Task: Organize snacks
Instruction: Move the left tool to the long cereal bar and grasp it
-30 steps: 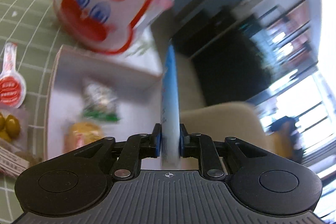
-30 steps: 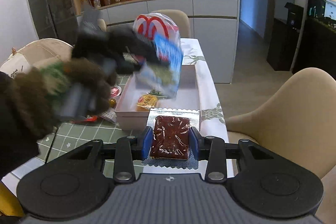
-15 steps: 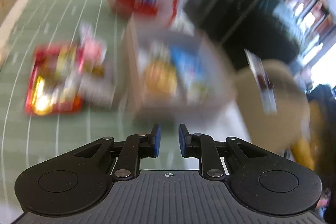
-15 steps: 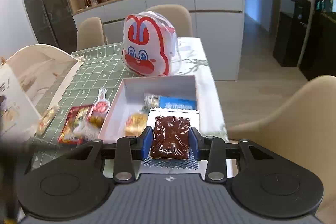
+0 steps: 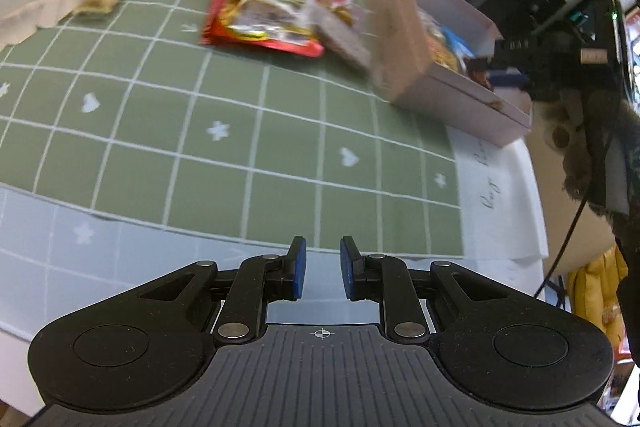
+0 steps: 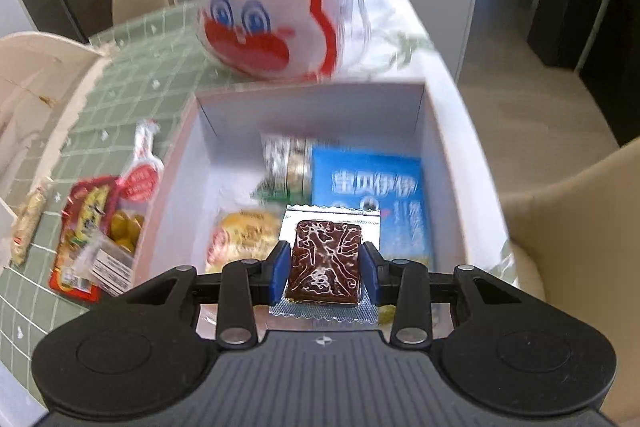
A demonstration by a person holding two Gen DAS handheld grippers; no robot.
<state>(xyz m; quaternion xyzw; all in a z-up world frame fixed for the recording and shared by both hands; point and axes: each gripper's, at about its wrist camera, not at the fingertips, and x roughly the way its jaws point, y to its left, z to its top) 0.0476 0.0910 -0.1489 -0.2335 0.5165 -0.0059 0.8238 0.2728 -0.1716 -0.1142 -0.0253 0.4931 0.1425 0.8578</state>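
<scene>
Right wrist view: my right hand-held gripper (image 6: 324, 269) grasps the brown snack packet (image 6: 325, 259) over the white box (image 6: 440, 163). Next I judge it needs lowering and releasing there, while my left hand-held gripper (image 5: 322, 269), empty and nearly closed, hangs above the tabletop (image 5: 240, 155).

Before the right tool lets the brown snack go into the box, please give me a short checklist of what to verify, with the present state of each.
1. Right tool grips the brown snack: ok.
2. Snack is over the open white box: ok.
3. Free floor in the box: not ok below the snack; the blue packet and yellow packet lie there.
4. Left tool is out of the way, with nothing in it, over the green tablecloth: ok.
5. Height above the packets: cannot tell.
</scene>
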